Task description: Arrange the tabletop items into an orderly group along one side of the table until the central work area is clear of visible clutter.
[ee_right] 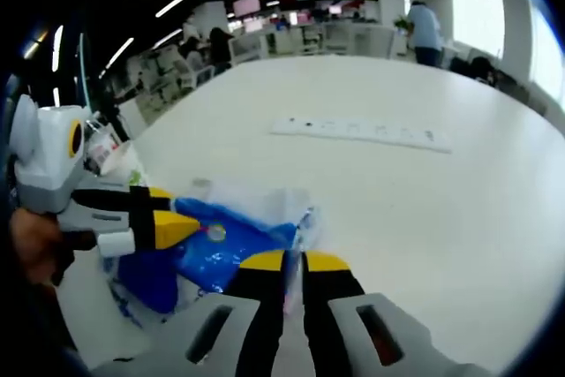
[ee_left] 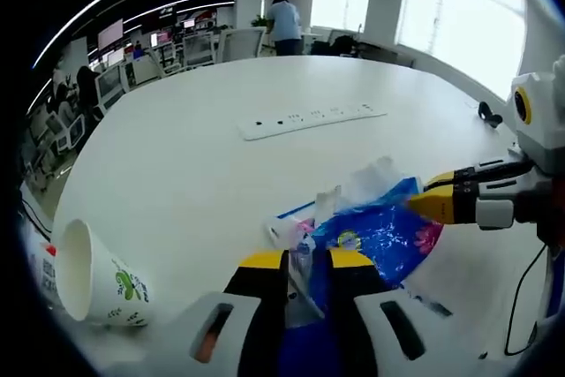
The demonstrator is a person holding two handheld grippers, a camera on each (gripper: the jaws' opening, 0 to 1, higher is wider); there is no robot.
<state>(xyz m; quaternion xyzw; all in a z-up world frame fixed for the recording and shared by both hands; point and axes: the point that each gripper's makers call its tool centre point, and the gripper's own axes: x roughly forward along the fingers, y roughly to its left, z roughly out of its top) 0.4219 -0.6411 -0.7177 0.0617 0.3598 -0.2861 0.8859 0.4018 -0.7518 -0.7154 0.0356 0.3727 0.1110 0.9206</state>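
Note:
A crumpled blue and clear plastic bag (ee_left: 380, 236) lies on the white table (ee_left: 221, 174). My left gripper (ee_left: 306, 262) is shut on its near edge, with film pinched between the yellow-tipped jaws. My right gripper (ee_left: 422, 206) comes in from the right, shut on the bag's far side. In the right gripper view the bag (ee_right: 231, 240) stretches between my right gripper (ee_right: 294, 262), shut on its clear edge, and my left gripper (ee_right: 196, 223), shut on the blue part. A paper cup (ee_left: 99, 275) with a green print lies on its side at the left.
A long white power strip (ee_left: 311, 119) (ee_right: 362, 131) lies across the middle of the table. A small black object (ee_left: 488, 114) sits near the far right edge. A person (ee_left: 284, 24) stands beyond the table among desks. A hand (ee_right: 31, 249) holds the left gripper.

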